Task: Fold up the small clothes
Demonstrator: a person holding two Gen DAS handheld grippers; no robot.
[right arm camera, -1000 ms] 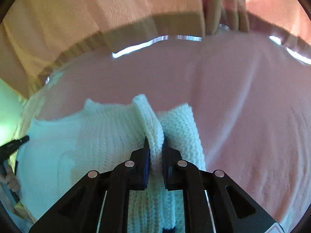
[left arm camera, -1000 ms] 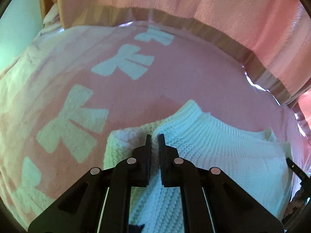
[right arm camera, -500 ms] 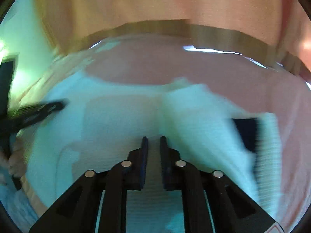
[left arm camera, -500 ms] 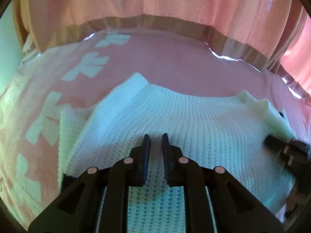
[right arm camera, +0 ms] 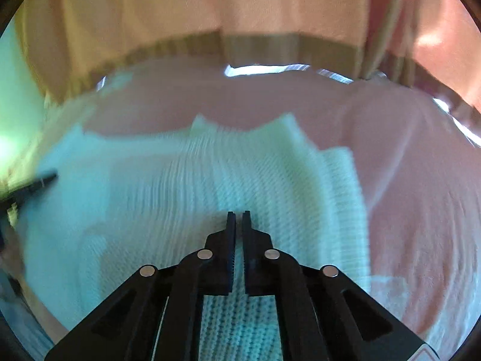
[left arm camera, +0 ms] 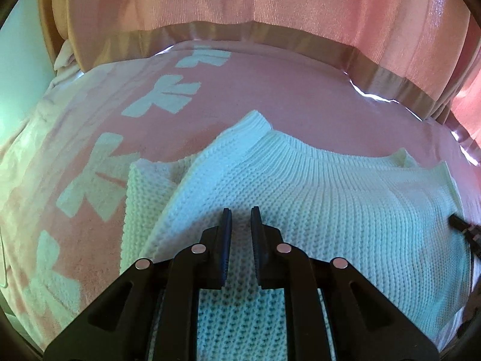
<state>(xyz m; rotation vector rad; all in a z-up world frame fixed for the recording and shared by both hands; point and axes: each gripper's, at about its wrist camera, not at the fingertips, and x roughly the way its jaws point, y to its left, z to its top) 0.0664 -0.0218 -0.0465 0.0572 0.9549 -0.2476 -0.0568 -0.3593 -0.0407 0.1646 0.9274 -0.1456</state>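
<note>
A white knit sweater lies folded on the pink blanket, long axis running side to side, directly beneath the left gripper and right gripper, both nearly closed and holding nothing.

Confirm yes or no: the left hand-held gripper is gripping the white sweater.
No: the left hand-held gripper hangs above the white sweater, nothing between its fingers.

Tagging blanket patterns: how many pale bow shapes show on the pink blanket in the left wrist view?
5: a column down the blanket's left side, at. The sweater may hide more.
</note>
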